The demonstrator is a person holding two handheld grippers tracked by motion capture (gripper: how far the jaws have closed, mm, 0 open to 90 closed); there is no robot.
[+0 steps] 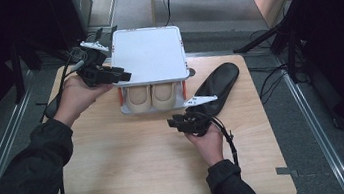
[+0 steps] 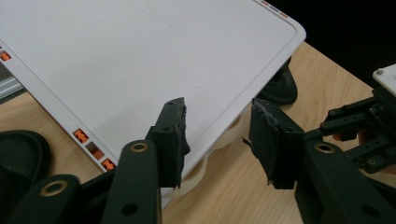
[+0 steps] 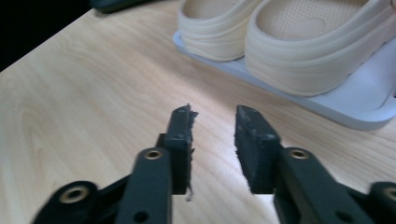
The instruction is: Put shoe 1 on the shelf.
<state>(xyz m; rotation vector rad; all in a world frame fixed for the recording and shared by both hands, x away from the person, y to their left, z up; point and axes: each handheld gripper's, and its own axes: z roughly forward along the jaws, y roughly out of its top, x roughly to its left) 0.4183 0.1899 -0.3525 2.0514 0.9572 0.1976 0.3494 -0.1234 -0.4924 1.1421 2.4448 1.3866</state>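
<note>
Black left gripper point(image 1: 124, 76) open, seemingly empty.

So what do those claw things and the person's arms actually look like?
Each claw, left and right, is black, with two flat-faced jaws on linked bars joined by brass-ringed pivots. A pale three-cornered plate sits on top of each, and a black cable trails from the right one. The person wears dark long sleeves with gathered cuffs.

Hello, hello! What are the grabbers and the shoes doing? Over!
Left gripper open beside white two-tier plastic rack. Right gripper open, empty. Cream rubber clogs on lower shelf. Nothing blocking.
</note>
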